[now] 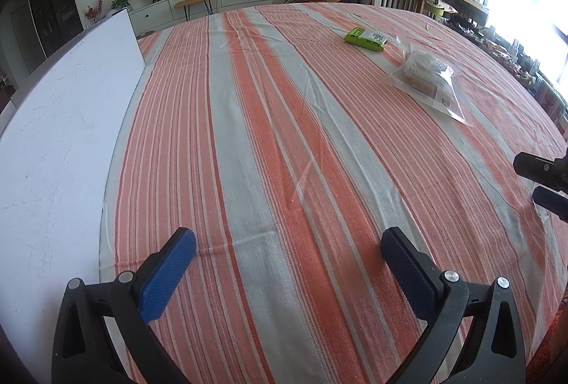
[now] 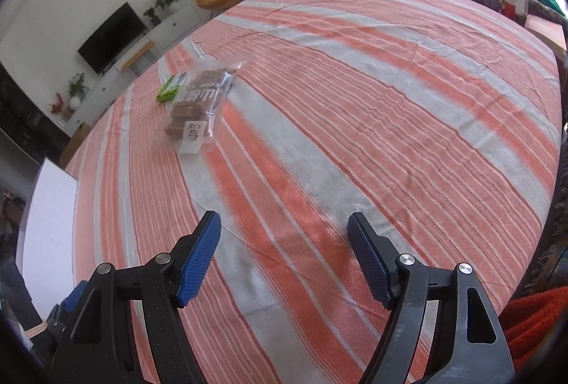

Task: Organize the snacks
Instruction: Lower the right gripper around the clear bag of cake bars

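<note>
- The clear snack bag (image 2: pixel 197 107) lies far out on the striped tablecloth (image 2: pixel 355 99), touching the green packet (image 2: pixel 173 86).
- Right gripper (image 2: pixel 284 242) and left gripper (image 1: pixel 289 252) are spread wide, holding nothing.
- Better approach low and pinch the bag's near flat edge, I think.

The tablecloth (image 1: pixel 269 121) is striped in orange-red, grey and white. On it, a green packet (image 1: pixel 365 38) is seen beside a clear bag (image 1: pixel 424 82) of brown pieces. Blue pads (image 2: pixel 198 259) are fitted to black gripper frames.
</note>
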### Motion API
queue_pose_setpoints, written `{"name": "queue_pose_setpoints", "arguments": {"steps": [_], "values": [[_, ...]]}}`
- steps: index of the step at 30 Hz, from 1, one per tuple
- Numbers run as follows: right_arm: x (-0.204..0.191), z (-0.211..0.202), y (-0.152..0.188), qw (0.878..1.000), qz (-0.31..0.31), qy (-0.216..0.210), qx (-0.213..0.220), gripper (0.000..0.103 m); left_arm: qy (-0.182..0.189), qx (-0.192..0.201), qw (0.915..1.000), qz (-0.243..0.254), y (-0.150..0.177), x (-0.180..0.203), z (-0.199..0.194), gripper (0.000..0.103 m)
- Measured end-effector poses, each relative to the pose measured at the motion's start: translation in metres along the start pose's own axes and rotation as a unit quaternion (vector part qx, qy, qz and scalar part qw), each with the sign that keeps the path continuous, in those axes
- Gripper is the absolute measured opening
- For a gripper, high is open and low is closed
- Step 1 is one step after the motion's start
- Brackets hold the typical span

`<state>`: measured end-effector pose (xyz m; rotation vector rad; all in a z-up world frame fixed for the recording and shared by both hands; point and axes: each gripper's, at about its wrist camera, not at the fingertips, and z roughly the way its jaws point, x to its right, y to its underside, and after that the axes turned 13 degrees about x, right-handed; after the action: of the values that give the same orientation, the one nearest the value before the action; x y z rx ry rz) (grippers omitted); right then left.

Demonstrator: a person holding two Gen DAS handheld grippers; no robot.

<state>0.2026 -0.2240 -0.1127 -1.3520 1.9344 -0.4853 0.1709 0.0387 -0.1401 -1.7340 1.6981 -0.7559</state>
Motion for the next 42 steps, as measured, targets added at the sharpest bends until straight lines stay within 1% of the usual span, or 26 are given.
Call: {"name": "queue_pose_setpoints", "arguments": {"steps": [2, 4, 7, 8, 10, 11, 12, 13, 14, 15, 16, 17, 19, 20, 22, 24, 28, 30, 31, 32, 34, 38, 42], "values": [[-0.013, 0.018, -0.018, 1.000, 0.000, -0.010, -0.022, 0.078, 0.000, 0.000, 1.0000, 0.000, 0.000, 0.000, 0.000, 0.103], [-0.028, 0.035, -0.037, 0.999, 0.009, -0.015, -0.032, 0.078, 0.000, 0.000, 1.0000, 0.000, 0.000, 0.000, 0.000, 0.103], [-0.052, 0.067, -0.063, 0.998, 0.040, -0.015, -0.049, 0.078, 0.000, 0.000, 1.0000, 0.000, 0.000, 0.000, 0.000, 0.103], [-0.061, 0.080, -0.069, 0.997, 0.044, -0.009, -0.058, 0.077, 0.000, 0.000, 1.0000, 0.000, 0.000, 0.000, 0.000, 0.103], [-0.080, 0.105, -0.075, 0.996, 0.031, 0.019, -0.077, 0.076, 0.000, 0.000, 1.0000, 0.000, 0.000, 0.000, 0.000, 0.103], [-0.088, 0.117, -0.075, 0.996, 0.020, 0.030, -0.087, 0.077, 0.000, 0.000, 1.0000, 0.000, 0.000, 0.000, 0.000, 0.103], [-0.099, 0.129, -0.073, 0.994, -0.002, 0.052, -0.093, 0.082, 0.000, 0.000, 1.0000, 0.000, 0.000, 0.000, 0.000, 0.103], [-0.108, 0.135, -0.071, 0.993, -0.028, 0.075, -0.086, 0.091, 0.000, 0.000, 1.0000, 0.000, 0.000, 0.000, 0.000, 0.103], [-0.117, 0.141, -0.067, 0.990, -0.060, 0.096, -0.081, 0.093, 0.000, 0.000, 1.0000, 0.000, 0.000, 0.000, 0.000, 0.103], [-0.127, 0.147, -0.061, 0.985, -0.109, 0.116, -0.073, 0.093, 0.000, 0.000, 1.0000, 0.000, 0.000, 0.000, 0.000, 0.103], [-0.134, 0.146, -0.056, 0.981, -0.150, 0.114, -0.054, 0.095, 0.000, 0.000, 1.0000, 0.000, 0.000, 0.000, 0.000, 0.103], [-0.133, 0.145, -0.054, 0.978, -0.177, 0.098, -0.041, 0.094, 0.000, 0.000, 1.0000, 0.000, 0.000, 0.000, 0.000, 0.103], [-0.117, 0.137, -0.052, 0.981, -0.179, 0.073, -0.029, 0.091, 0.000, 0.000, 1.0000, -0.001, 0.000, 0.000, 0.000, 0.103], [-0.104, 0.130, -0.054, 0.983, -0.171, 0.064, -0.022, 0.083, 0.000, 0.000, 1.0000, -0.001, 0.000, 0.000, 0.001, 0.103], [-0.088, 0.117, -0.054, 0.980, -0.189, 0.060, -0.009, 0.065, 0.000, 0.000, 1.0000, -0.001, 0.000, 0.000, 0.001, 0.103], [-0.067, 0.106, -0.054, 0.981, -0.187, 0.058, -0.008, 0.063, 0.000, 0.000, 1.0000, -0.001, 0.000, 0.001, 0.001, 0.103], [-0.023, 0.083, -0.049, 0.981, -0.183, 0.066, 0.013, 0.064, 0.000, 0.000, 1.0000, -0.001, 0.000, 0.001, 0.001, 0.103], [-0.006, 0.074, -0.047, 0.982, -0.177, 0.062, 0.028, 0.067, 0.000, 0.000, 1.0000, -0.001, 0.000, 0.001, 0.001, 0.103], [-0.001, 0.072, -0.046, 0.982, -0.176, 0.063, 0.036, 0.071, 0.000, 0.000, 1.0000, -0.001, 0.000, 0.001, 0.001, 0.103], [0.002, 0.070, -0.044, 0.981, -0.176, 0.064, 0.043, 0.077, 0.000, 0.000, 1.0000, -0.001, 0.000, 0.001, 0.001, 0.103], [0.005, 0.071, -0.047, 0.983, -0.166, 0.062, 0.041, 0.081, 0.000, 0.000, 1.0000, -0.001, 0.000, 0.001, 0.001, 0.103], [0.005, 0.073, -0.048, 0.982, -0.170, 0.067, 0.038, 0.086, 0.000, 0.000, 1.0000, -0.001, 0.000, 0.001, 0.001, 0.103], [0.008, 0.070, -0.046, 0.983, -0.168, 0.066, 0.038, 0.087, 0.000, 0.000, 1.0000, -0.001, 0.000, 0.001, 0.001, 0.103]]}}
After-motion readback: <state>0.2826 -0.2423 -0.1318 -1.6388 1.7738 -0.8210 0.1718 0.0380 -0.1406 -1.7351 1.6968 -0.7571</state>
